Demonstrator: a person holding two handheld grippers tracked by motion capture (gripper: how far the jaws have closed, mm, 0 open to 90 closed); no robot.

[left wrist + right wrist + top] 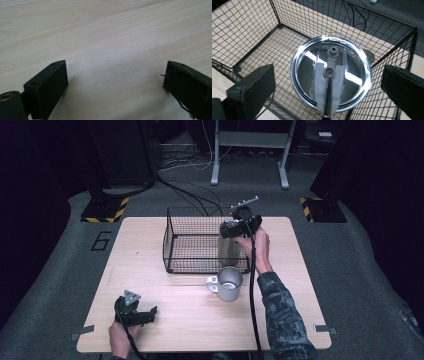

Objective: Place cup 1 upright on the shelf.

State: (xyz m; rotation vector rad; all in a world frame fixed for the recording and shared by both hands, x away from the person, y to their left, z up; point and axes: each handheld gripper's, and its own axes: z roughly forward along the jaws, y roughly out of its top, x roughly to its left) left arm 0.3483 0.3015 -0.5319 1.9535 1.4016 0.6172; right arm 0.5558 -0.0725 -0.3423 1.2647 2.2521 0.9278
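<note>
A tall steel tumbler (227,251) with a clear lid (352,82) stands upright in the near right corner of a black wire basket (170,240). My right gripper (235,227) hovers just above it. In the right gripper view, that gripper (328,72) is open, one jaw on each side of the lid with a gap on both sides. A steel mug (229,283) with a handle stands on the table just in front of the basket. My left gripper (149,313) rests low at the near left of the table, open (115,72) over bare wood.
The wooden table (150,245) is bare to the left of the basket and along the front. The basket walls (257,30) close in around the tumbler. Beyond the table, cables and a stand's legs (250,150) lie on the grey floor.
</note>
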